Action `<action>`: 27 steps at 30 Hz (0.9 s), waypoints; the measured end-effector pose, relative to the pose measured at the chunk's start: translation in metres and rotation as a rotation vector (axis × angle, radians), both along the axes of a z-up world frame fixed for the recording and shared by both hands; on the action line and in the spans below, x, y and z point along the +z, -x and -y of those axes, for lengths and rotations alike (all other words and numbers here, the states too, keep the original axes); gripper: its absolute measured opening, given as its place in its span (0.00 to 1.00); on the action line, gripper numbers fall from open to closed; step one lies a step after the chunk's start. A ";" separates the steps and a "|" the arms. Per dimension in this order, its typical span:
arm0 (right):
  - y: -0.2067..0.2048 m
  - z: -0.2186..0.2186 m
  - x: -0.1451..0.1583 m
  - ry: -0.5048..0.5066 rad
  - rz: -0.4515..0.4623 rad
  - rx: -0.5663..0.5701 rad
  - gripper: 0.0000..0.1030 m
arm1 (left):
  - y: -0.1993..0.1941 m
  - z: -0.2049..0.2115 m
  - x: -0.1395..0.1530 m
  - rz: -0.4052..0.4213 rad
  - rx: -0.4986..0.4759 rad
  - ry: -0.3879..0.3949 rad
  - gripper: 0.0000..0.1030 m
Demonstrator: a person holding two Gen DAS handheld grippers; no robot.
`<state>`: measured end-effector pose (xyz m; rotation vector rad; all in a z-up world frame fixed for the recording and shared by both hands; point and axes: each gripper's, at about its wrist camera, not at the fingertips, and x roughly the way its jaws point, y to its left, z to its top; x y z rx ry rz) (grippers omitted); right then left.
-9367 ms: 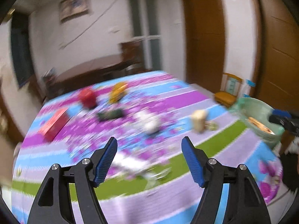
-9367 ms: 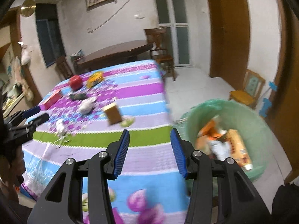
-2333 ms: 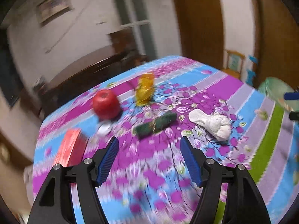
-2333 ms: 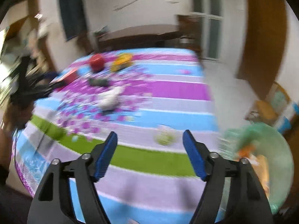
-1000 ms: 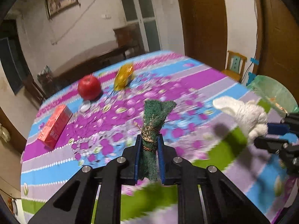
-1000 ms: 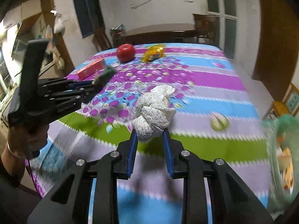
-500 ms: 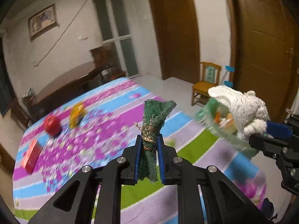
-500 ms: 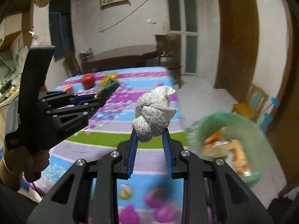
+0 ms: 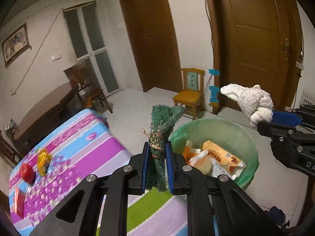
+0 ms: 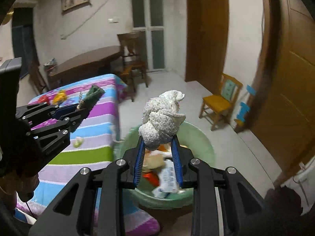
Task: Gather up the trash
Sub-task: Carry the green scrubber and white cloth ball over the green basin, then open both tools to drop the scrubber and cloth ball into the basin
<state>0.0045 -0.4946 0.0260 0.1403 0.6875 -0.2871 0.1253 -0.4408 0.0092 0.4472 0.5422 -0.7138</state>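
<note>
Both grippers loaded beside the green bin point(image 9: 254, 153).
The left gripper point(image 9: 157, 163) pinches a green scourer roll point(image 9: 159, 135) short of the bin's rim; the right gripper point(image 10: 158, 157) pinches a white rag point(image 10: 161, 122) above it. An early release could land the roll on the floor.

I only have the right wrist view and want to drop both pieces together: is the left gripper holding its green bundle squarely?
Observer: Yes. In the left wrist view the left gripper has both pads shut on the green bundle at its twine band, and the bundle stands upright.
Operator: Is it over the bin?
Observer: Probably not fully. The green bin lies ahead and to the right of it, with the striped cloth below the fingers.
Operator: Is there anything on the table I can't see?
Observer: A red box at the cloth's far edge, near the red apple.
</note>
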 end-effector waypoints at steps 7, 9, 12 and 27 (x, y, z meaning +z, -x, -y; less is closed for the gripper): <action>-0.003 0.021 -0.019 -0.021 -0.048 -0.037 0.25 | -0.012 0.043 -0.015 -0.055 -0.037 -0.043 0.17; -0.005 0.023 -0.022 -0.023 -0.055 -0.038 0.25 | -0.014 0.050 -0.021 -0.061 -0.044 -0.056 0.17; -0.006 0.026 -0.025 -0.028 -0.063 -0.040 0.25 | -0.015 0.054 -0.030 -0.066 -0.049 -0.072 0.17; -0.025 0.031 -0.029 -0.002 -0.094 -0.045 0.29 | -0.028 0.065 -0.050 -0.086 -0.068 -0.110 0.23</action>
